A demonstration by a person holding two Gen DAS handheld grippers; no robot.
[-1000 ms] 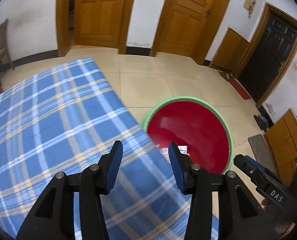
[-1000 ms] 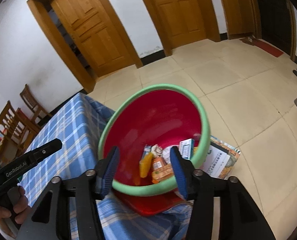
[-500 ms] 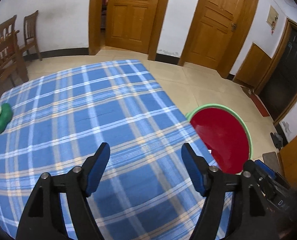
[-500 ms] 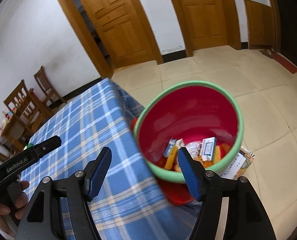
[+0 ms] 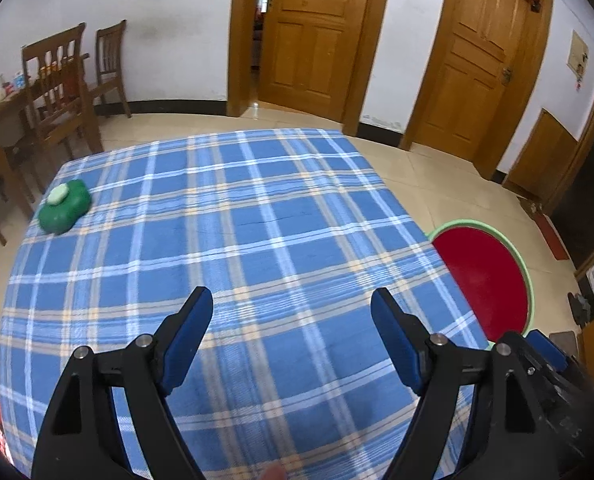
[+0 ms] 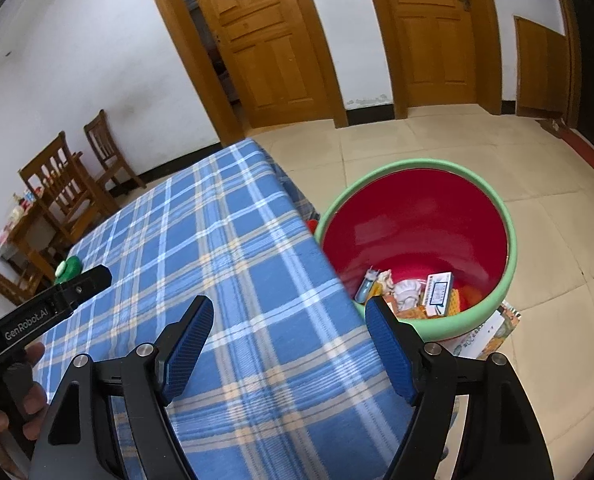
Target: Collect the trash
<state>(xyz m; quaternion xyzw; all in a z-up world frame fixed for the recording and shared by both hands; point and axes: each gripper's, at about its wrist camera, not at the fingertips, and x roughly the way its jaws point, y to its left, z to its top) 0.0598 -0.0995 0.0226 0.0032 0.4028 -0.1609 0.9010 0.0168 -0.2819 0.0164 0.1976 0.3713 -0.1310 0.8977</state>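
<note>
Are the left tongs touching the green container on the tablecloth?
Apart. The left wrist view shows the left tongs opening, nothing between them, with a wide stretch of bare tablecloth before the green container at the far left corner.

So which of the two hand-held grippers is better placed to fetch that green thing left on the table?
Probably the left hand-held gripper. Its jaws are opening with nothing between them, and the green thing lies ahead on its side. The right hand-held gripper, also opening and empty, is nearer the bin.
</note>
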